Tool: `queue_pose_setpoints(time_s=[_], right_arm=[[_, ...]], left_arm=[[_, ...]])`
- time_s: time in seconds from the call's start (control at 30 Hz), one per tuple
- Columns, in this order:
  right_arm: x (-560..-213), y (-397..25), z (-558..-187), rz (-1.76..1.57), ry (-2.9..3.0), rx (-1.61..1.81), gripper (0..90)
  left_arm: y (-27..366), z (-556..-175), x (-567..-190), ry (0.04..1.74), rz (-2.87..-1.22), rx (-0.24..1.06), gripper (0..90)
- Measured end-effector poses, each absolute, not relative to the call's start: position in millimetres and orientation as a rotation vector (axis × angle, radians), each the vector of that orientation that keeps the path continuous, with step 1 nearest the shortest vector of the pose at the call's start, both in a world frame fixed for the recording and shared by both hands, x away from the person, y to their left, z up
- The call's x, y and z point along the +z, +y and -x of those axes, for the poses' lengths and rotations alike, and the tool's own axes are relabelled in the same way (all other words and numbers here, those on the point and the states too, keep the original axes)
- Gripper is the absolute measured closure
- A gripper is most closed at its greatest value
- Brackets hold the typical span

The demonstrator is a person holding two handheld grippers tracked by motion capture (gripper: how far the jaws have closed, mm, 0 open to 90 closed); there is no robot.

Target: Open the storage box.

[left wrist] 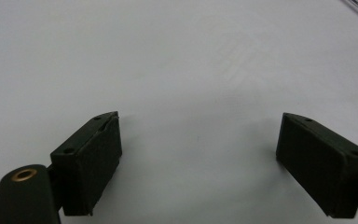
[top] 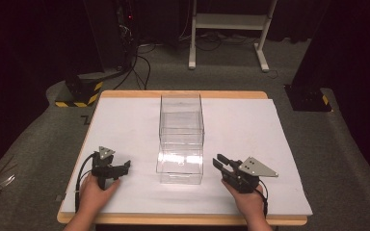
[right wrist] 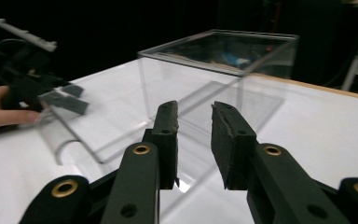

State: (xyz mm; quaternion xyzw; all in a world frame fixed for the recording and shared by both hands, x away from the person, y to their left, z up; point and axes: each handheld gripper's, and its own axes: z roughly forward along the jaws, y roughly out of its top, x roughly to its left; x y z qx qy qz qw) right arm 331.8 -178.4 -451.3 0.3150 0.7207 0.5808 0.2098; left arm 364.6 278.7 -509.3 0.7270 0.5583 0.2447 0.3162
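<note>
The clear plastic box [top: 181,139] stands in the middle of the counter [top: 125,120], on its white cover, a little nearer to the front edge than to the back edge. It looks like two transparent boxes stacked, the upper one set a little further back than the lower one, but the walls are see-through and reflect light, so I cannot tell this for sure. In the right gripper view the box [right wrist: 214,79] has an open top rim and a clear panel that lies out toward the front, with a curved edge. The left claw [top: 120,168] rests near the front left corner of the counter, to the left of the box and apart from it, held by the person's left hand [top: 96,190]. Its jaws are spread wide, and in the left gripper view between them [left wrist: 198,158] there is only the white cover. The right claw [top: 220,162] is near the front edge, to the right of the box and close to its lower corner, not touching it, held by the right hand [top: 248,199]. In the right gripper view its jaws [right wrist: 195,140] stand with a narrow gap and hold nothing; they point toward the box. Behind the counter there is grey carpet floor [top: 221,77] and a white metal frame [top: 231,29].
</note>
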Motion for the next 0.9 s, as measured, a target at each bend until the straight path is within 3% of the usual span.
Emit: queue_pose_setpoints(time_s=[0.73, 0.9], right_arm=[[-463, -252, -349, -1.111, 1.862, 1.394, 68.6], [-471, -250, -356, -1.161, 1.909, 1.277, 60.1]], left_arm=[[279, -365, -509, 1.469, -1.916, 0.642, 14.4], [279, -365, -509, 1.467, -1.917, 0.643, 14.4]])
